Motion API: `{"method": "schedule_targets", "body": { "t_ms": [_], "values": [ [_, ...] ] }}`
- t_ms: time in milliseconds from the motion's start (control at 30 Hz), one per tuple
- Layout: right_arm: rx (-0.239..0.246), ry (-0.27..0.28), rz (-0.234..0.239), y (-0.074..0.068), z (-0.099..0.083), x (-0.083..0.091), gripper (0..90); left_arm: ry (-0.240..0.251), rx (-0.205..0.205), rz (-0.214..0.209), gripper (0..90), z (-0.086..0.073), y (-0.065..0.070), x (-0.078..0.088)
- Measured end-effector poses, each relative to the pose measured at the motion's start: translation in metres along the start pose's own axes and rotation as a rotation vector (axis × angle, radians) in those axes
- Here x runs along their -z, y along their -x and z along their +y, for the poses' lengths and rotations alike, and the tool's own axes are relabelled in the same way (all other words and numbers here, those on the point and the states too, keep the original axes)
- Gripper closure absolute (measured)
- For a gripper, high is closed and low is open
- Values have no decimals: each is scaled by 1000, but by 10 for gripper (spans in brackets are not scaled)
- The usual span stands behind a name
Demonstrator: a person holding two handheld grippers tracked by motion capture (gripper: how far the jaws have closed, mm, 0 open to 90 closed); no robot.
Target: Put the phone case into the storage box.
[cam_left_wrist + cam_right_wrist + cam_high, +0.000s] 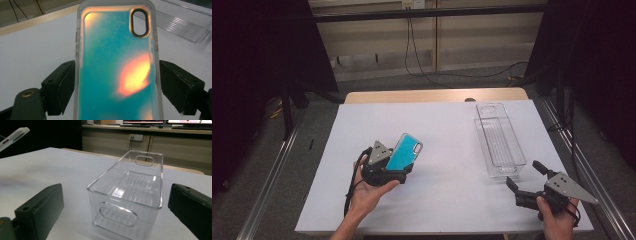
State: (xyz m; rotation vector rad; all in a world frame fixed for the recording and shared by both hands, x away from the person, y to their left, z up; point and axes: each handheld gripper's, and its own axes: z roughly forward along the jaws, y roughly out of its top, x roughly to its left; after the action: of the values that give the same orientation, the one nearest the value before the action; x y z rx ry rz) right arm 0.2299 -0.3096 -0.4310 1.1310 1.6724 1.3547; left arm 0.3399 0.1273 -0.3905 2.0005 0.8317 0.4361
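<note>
Nothing readable is showing — no words, brands, numbers or signs are appearing on anything — not even a label.

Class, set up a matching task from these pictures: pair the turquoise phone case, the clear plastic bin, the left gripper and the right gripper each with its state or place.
Things:
1. turquoise phone case
2. clear plastic bin
3. left gripper
4. right gripper

States:
A. open, holding nothing
B. empty, standing on the white table
C. shut on the case's edges
D. lifted off the table, tilted

Pairs: 1-D, 2-B, 3-C, 4-A
</note>
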Motion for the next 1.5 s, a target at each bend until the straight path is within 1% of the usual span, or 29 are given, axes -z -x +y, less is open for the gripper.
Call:
{"method": "schedule_targets", "body": {
  "t_ms": [100, 200, 300, 367, 400, 467, 567, 633, 700, 733, 833, 933, 1067, 1167, 1233, 1267, 1300, 1333, 1433, 1500],
  "values": [
    [6, -7, 19, -2, 1, -2, 0, 3, -2, -4, 173, 1, 4, -2],
    [1, -12, 34, -5, 4, -4, 0, 3, -12, -8, 173, 3, 9, -5],
    [-15, -14, 41, -7, 7, -7, 0, 6, -16, -12, 173, 4, 14, -9],
    [-9, -18, 44, -9, 9, -10, 0, 6, -24, -6, 173, 5, 17, -11],
    [-12, -18, 43, -10, 11, -11, 0, 10, -20, -11, 173, 5, 18, -13],
    [-24, -13, 47, -12, 13, -14, 0, 9, -23, -9, 173, 6, 20, -15],
    [-54, 3, 59, -15, 19, -19, 0, 13, -21, -8, 173, 6, 23, -20],
    [-43, 1, 74, -18, 22, -24, 0, 13, -33, 0, 173, 6, 27, -24],
    [-32, -4, 85, -22, 24, -29, 0, 12, -34, 0, 173, 6, 30, -27],
    [-35, -4, 85, -23, 26, -32, 0, 10, -41, 3, 173, 6, 31, -28],
    [-30, -7, 97, -28, 29, -41, 0, 16, -45, 9, 173, 7, 34, -30],
    [-9, -17, 115, -32, 33, -47, 0, 24, -51, 15, 173, 8, 36, -31],
    [-8, -27, 121, -37, 39, -54, 0, 34, -58, 12, 173, 10, 41, -34],
    [-17, -31, 127, -40, 42, -60, 0, 28, -67, 14, 173, 10, 45, -38],
    [-12, -46, 131, -42, 44, -63, 7, 28, -70, 13, 173, 9, 47, -40],
    [-19, -52, 132, -43, 45, -66, 16, 27, -70, 16, 173, 9, 49, -42],
    [-17, -58, 136, -43, 46, -68, 13, 26, -75, 20, 173, 8, 50, -43],
    [-21, -56, 140, -45, 47, -70, 15, 24, -78, 20, 173, 7, 51, -44],
    [-11, -52, 140, -47, 51, -76, 22, 21, -93, 28, 173, 6, 55, -47],
    [-13, -50, 143, -48, 53, -80, 30, 31, -86, 30, 173, 7, 57, -48]
  ]
}}
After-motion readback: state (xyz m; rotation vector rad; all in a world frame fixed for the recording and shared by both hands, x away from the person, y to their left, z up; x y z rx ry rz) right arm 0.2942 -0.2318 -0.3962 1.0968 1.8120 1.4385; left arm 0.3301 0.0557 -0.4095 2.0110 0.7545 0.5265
